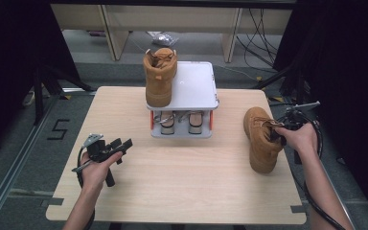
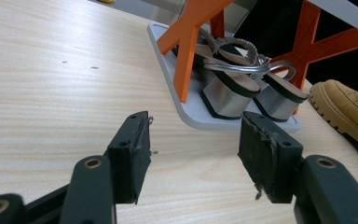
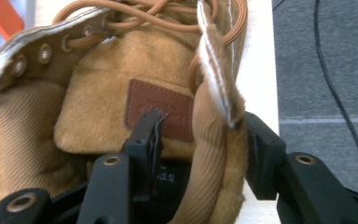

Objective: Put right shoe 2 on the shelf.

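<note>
A tan suede boot (image 1: 261,139) stands on the right of the wooden table (image 1: 182,182), toe toward the front edge. My right gripper (image 1: 279,135) is at its collar. In the right gripper view the gripper (image 3: 203,135) is open and straddles the boot's collar wall (image 3: 214,140), with one jaw inside the boot and one outside. A second tan boot (image 1: 160,76) stands on top of a small white rack (image 1: 196,86). My left gripper (image 1: 120,146) rests low over the left of the table, open and holding nothing (image 2: 193,140). It faces the rack's base (image 2: 193,116).
A pair of silver heeled sandals (image 1: 182,122) sits on the rack's lower shelf between orange supports (image 2: 186,51). The table boot's toe (image 2: 349,107) shows beyond them in the left gripper view. Cables trail on the floor to the right (image 3: 335,93). Bare tabletop lies in front of the rack.
</note>
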A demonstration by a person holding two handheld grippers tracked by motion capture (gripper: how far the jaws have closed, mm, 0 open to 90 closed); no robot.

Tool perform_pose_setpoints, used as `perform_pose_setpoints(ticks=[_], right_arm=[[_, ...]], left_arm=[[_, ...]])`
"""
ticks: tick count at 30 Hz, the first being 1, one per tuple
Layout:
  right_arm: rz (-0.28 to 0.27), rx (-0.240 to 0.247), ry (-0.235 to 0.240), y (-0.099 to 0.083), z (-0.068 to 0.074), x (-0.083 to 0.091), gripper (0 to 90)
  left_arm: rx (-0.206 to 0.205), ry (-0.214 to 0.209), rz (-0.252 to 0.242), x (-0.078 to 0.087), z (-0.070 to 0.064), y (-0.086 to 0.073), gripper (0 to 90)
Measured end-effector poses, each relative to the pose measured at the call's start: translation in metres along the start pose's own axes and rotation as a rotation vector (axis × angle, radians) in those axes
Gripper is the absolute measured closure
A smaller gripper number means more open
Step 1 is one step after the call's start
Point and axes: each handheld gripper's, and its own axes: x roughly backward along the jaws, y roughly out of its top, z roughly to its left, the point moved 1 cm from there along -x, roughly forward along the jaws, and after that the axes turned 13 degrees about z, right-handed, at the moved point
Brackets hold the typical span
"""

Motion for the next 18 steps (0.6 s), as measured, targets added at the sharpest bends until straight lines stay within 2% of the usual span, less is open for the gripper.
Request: perform_pose_setpoints(ticks=[4,5,6,7,8,9,10,11,12,13,14,16,17,18], right_arm=[[0.034,0.008,-0.012,0.003,0.000,-0.002,56.0],[0.033,0.037,-0.029,0.004,-0.002,-0.003,56.1],[0.057,-0.008,-0.004,0.005,0.002,-0.004,56.9],[0.044,0.024,-0.016,0.005,-0.001,-0.005,57.0],[0.042,0.004,-0.010,0.005,0.001,-0.007,57.1],[0.048,0.085,-0.044,0.007,-0.005,-0.008,57.0],[0.076,0.023,-0.024,0.007,0.000,-0.008,57.1],[0.071,0.047,-0.033,0.007,-0.002,-0.007,57.4],[0.073,0.010,-0.019,0.007,0.001,-0.008,57.8],[0.067,0.062,-0.027,0.008,-0.004,-0.008,58.2],[0.088,-0.014,0.003,0.007,0.001,-0.008,58.6],[0.098,-0.022,0.009,0.007,-0.001,-0.008,58.5],[0.079,0.043,-0.002,0.008,-0.007,-0.009,58.4],[0.070,0.051,-0.008,0.008,-0.009,-0.011,58.8]], left_arm=[[0.002,0.003,0.003,0.000,0.001,0.000,42.8],[0.004,0.002,0.005,0.000,0.000,-0.001,42.8],[0.005,-0.003,0.004,-0.001,0.000,-0.001,42.8],[0.004,-0.002,0.006,-0.001,0.000,-0.001,42.8],[0.001,-0.001,0.007,-0.001,0.000,-0.001,42.8],[0.001,0.000,0.008,-0.001,0.000,-0.001,42.8],[0.002,-0.001,0.007,-0.001,0.000,-0.001,42.8],[0.001,-0.001,0.007,-0.001,0.000,-0.001,42.8],[0.000,-0.001,0.009,-0.001,0.000,-0.001,42.7],[0.002,-0.003,0.009,-0.001,0.000,-0.001,42.7],[0.002,-0.002,0.006,-0.001,0.000,-0.001,42.7],[0.002,-0.001,0.006,-0.001,0.000,-0.001,42.7],[0.002,-0.001,0.004,-0.001,0.000,-0.001,42.7],[0.001,0.001,0.006,-0.001,-0.001,-0.001,42.7]])
